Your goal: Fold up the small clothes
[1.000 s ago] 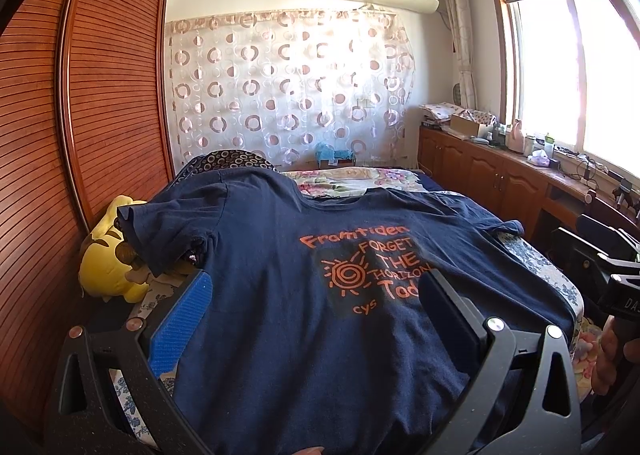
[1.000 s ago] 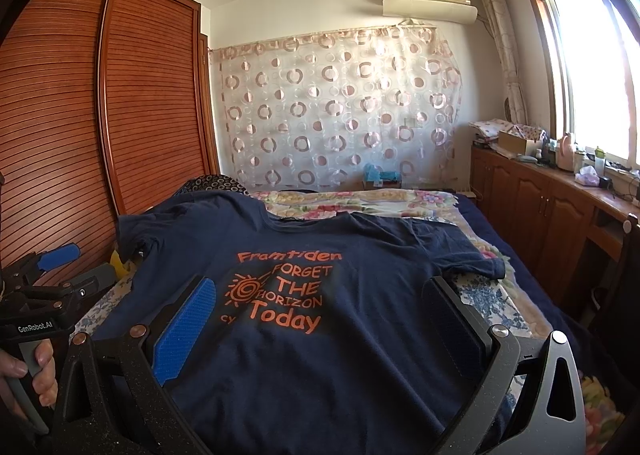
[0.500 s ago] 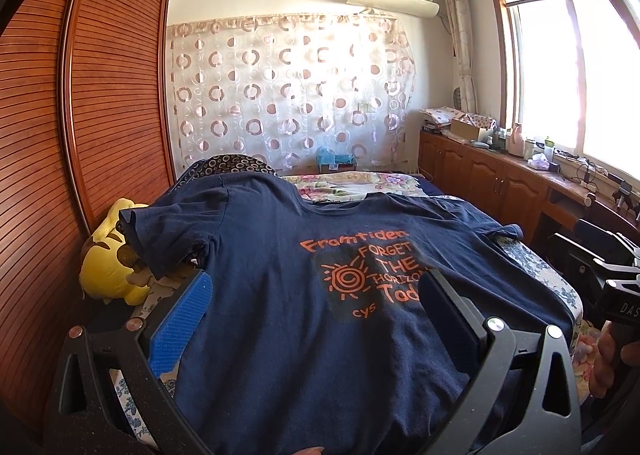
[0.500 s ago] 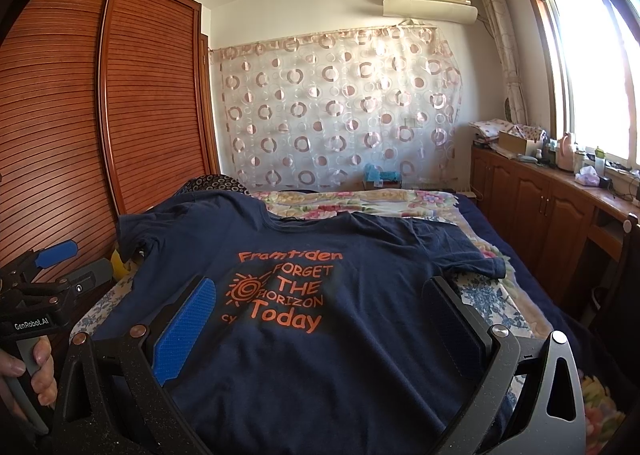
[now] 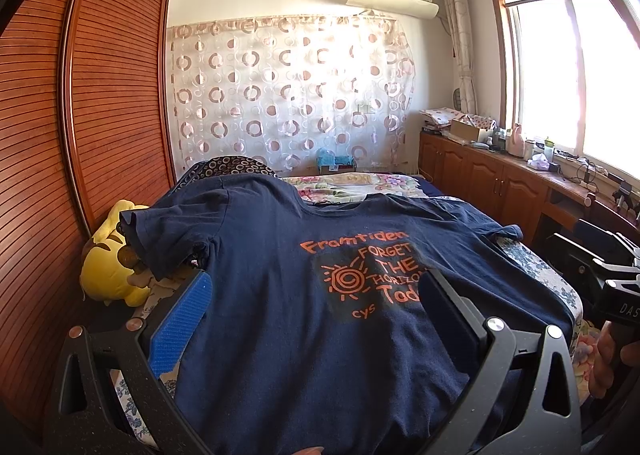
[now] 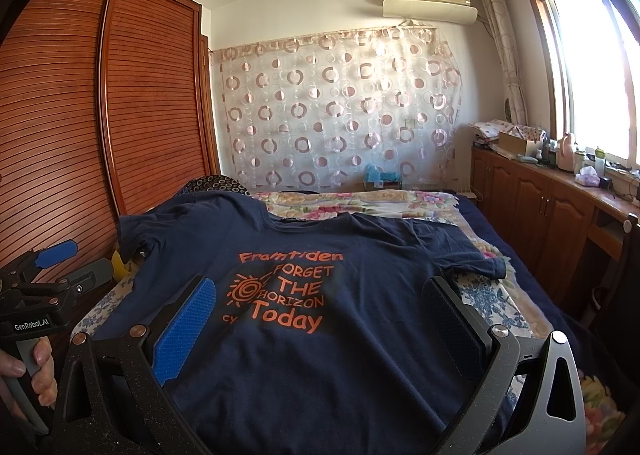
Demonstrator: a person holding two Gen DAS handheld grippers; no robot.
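the hem of the navy t-shirt (image 5: 280,295) ran off the bottom of both views, and the right finger of the left gripper (image 5: 316,303) covered the end of "today". the shirt lay flat, print up, on the floral bed (image 6: 360,201). both grippers hovered low over its lower half (possibly brushing the cloth), level and pointing toward the collar. the right gripper (image 6: 320,315) and the left each stood wide apart, gripping nothing.
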